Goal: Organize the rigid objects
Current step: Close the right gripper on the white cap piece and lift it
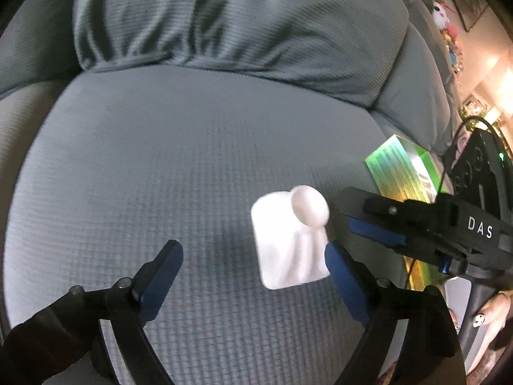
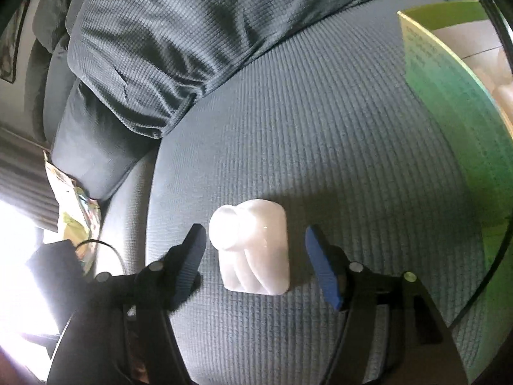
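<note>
Both grippers' fingers apart; white piece (image 2: 253, 247) seemingly loose.

Lying on the sofa seat (image 2: 320, 112): a small bottle (image 2: 253, 247), between the fingers of the right gripper (image 2: 256, 256), touching neither. To its right on the seat, a box (image 2: 455, 102), well apart. Behind the bottle, a back cushion (image 1: 231, 25). Just left of the bottle, the left gripper (image 1: 253, 272).
</note>
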Tool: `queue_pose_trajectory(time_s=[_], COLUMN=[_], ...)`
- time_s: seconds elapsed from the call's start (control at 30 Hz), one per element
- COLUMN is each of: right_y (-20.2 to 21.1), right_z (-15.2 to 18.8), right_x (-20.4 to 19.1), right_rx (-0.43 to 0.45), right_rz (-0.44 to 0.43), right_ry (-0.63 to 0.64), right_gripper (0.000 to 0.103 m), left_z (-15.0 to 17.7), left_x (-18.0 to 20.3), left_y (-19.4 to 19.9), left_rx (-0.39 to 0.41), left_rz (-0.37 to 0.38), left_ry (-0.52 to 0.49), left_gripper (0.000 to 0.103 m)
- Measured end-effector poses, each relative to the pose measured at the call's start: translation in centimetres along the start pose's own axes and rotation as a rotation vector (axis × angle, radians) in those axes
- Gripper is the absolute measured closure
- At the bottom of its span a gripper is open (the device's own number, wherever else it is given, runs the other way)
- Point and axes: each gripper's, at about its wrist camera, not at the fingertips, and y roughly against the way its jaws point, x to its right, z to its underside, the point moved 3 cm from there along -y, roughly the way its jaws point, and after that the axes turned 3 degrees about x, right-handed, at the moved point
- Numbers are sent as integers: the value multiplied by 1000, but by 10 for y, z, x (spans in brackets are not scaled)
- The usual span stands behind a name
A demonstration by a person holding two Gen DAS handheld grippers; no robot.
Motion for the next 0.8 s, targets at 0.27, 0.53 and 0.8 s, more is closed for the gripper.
queue_pose_trajectory(time_s=[0.27, 0.53, 0.8], right_y=[-20, -25, -29], right_z=[7, 5, 7], right_x=[-2, -2, 0], right_rx=[-59, -48, -29], right_rz=[21, 13, -13], right_ry=[8, 18, 45], right_gripper=[39, 38, 58], left_z=[5, 7, 9], left_x=[10, 18, 30], left_y=[-26, -28, -33], left_rx=[-57, -18, 14], left_rz=[9, 40, 25], left_ry=[-2, -16, -65], left_gripper=[13, 13, 34])
